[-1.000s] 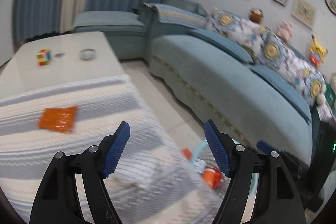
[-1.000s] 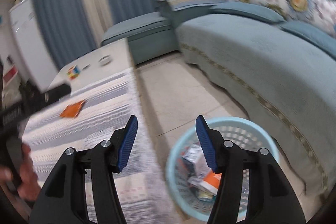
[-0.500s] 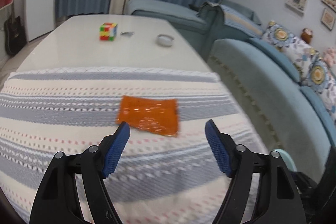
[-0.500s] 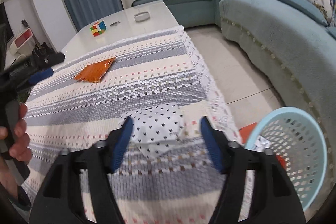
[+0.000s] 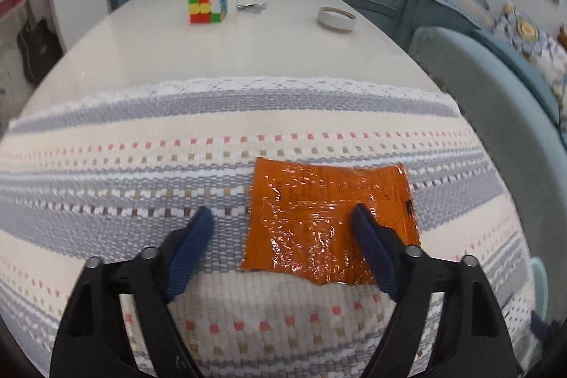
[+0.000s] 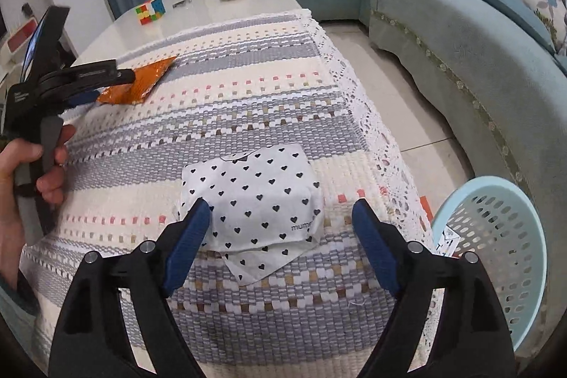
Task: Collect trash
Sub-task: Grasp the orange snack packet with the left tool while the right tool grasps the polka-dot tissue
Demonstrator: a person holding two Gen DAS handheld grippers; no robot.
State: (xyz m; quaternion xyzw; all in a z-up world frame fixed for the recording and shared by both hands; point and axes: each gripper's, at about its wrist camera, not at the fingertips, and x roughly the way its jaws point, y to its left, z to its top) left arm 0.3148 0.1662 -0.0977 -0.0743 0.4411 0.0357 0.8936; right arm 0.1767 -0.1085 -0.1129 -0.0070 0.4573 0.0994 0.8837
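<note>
An orange foil wrapper lies flat on the striped tablecloth. My left gripper is open just above it, the right finger over the wrapper, the left finger beside it. In the right wrist view the wrapper shows under the left gripper. A white paper wrapper with black hearts lies near the cloth's front. My right gripper is open and straddles it. A light blue trash basket stands on the floor at the right, with trash inside.
A colour cube, a small metal clip and a tape roll sit on the bare white tabletop beyond the cloth. A teal sofa runs along the right, with tiled floor between it and the table.
Both grippers swung from the basket side back over the table. The left came down over the orange wrapper. The right came down around the heart-print paper. Both stayed open.
</note>
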